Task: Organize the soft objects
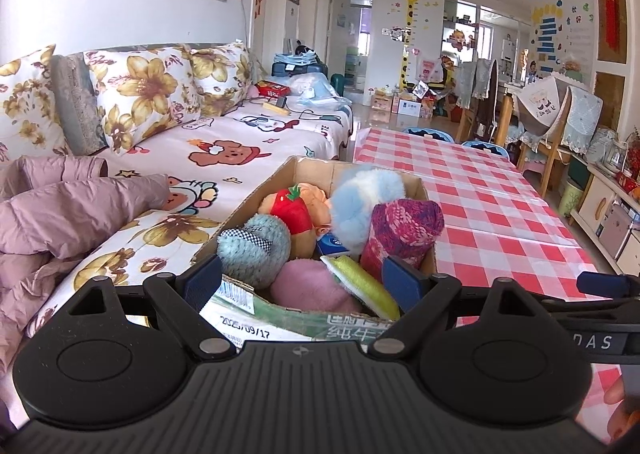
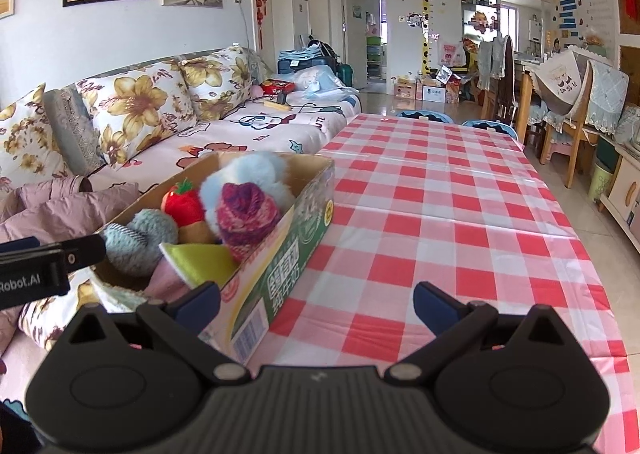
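Both grippers' fingers (image 1: pixel 202 280) (image 2: pixel 434 300) spread wide, empty, at the stuffed cardboard box (image 2: pixel 280 266) beside the sofa (image 1: pixel 224 141).

Left matte black ribbed plastic claw (image 1: pixel 302 278), blue padded fingertips (image 1: pixel 202 284), silver pivot screws, right black claw (image 2: pixel 316 304) alike, white lettering

Plush toys (image 1: pixel 352 205) fill cardboard box (image 1: pixel 304 318).

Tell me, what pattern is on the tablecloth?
Red, pink and white checks on the tablecloth, clearest in the right wrist view.
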{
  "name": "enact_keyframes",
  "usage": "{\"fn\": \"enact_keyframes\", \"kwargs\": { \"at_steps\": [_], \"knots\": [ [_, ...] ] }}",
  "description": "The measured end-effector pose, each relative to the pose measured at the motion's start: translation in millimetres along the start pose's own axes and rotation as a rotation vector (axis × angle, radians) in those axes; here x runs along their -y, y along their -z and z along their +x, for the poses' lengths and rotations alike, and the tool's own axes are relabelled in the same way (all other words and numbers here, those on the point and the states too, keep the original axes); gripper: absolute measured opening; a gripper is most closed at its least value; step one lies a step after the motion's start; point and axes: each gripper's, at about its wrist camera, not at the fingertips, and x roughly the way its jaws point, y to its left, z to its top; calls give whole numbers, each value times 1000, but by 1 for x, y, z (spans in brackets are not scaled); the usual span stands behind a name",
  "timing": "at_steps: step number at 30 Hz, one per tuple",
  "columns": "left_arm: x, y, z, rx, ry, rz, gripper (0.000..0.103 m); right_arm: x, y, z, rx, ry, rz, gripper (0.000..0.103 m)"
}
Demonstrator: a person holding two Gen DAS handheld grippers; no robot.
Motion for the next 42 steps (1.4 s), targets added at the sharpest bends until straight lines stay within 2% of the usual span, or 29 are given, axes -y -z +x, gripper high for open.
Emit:
{"fn": "enact_keyframes", "kwargs": {
  "at_steps": [20, 42],
  "knots": [
    [5, 12, -23, 18, 24, 52, 103, -5, 7, -39, 22, 4, 27, 102],
    [4, 16, -26, 7, 20, 49, 103, -14, 11, -44, 28, 21, -22, 102]
  ]
}}
